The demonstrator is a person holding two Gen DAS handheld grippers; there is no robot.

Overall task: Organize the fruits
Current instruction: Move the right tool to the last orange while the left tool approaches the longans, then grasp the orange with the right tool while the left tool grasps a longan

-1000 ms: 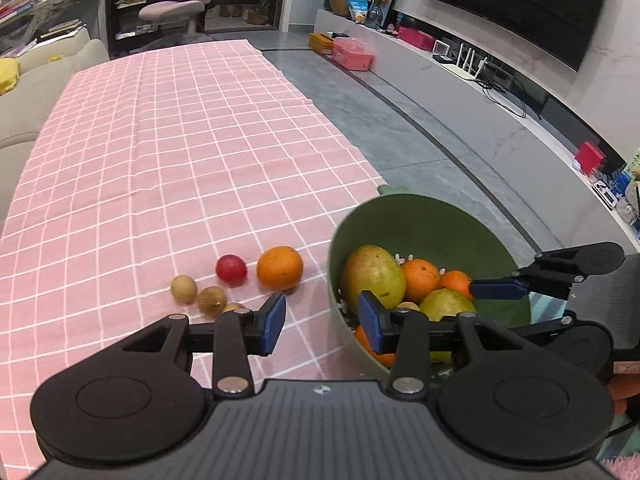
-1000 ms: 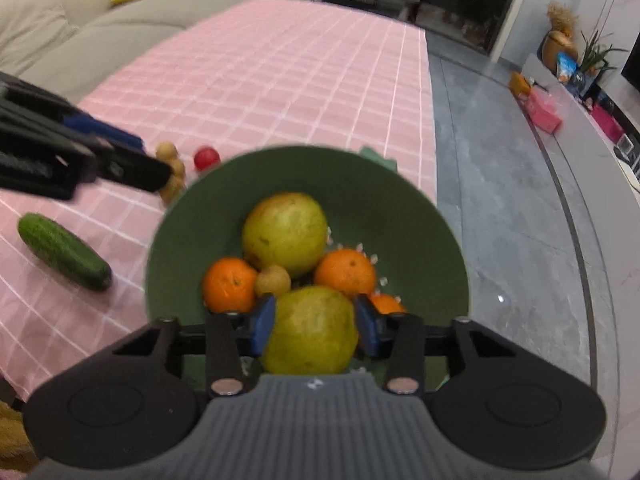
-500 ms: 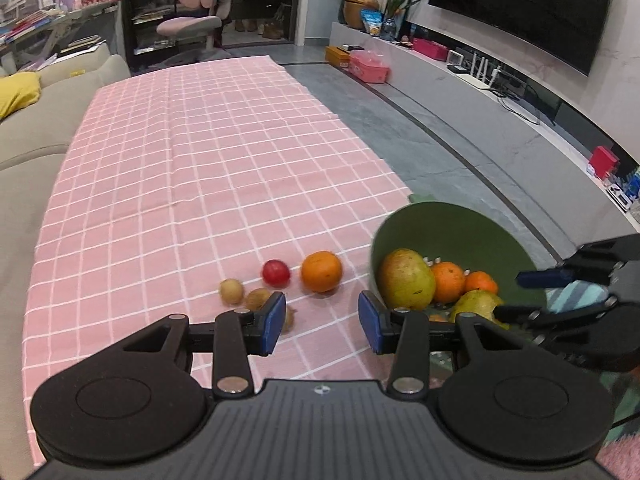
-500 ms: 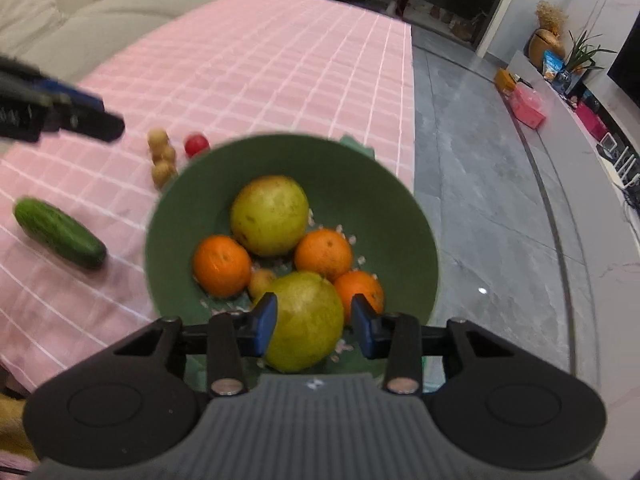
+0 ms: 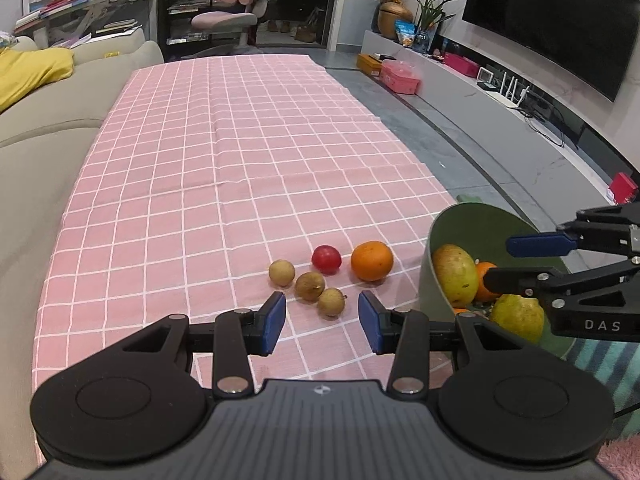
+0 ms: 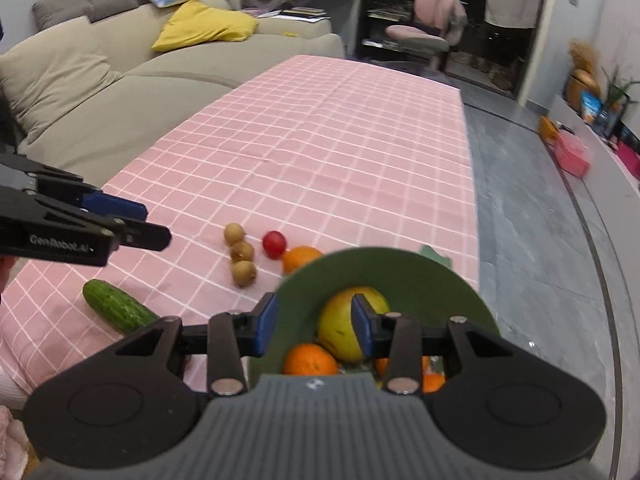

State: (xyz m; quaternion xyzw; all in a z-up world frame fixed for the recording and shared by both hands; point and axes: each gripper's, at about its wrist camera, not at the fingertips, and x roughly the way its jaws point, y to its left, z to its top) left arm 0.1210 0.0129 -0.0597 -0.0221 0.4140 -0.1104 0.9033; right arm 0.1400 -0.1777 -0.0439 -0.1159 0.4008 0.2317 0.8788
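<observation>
**Desk:** What does the frame show?

**Photographer:** The left gripper hovers with jaws apart and empty over the near edge of a pink checked surface. Just beyond its pads lie three small brown fruits, a red fruit and an orange, all loose on the cloth. To the right sits the green bowl, already holding a large yellow-green fruit, oranges and another pale green fruit.

**Desk:** And the other hand?

**Photographer:** The right gripper hangs above the bowl's near rim, jaws parted, nothing between them. A cucumber lies at the near left of the surface, apart from the fruit cluster.

**Desk:** Where does the job stand?

**Photographer:** Apparently partway: several fruits are in the bowl, five still out. The left gripper looks lined up on the nearest brown fruit. The next move probably calls for lowering, closing gently on that small round fruit, which could roll, then carrying it right to the bowl.
</observation>
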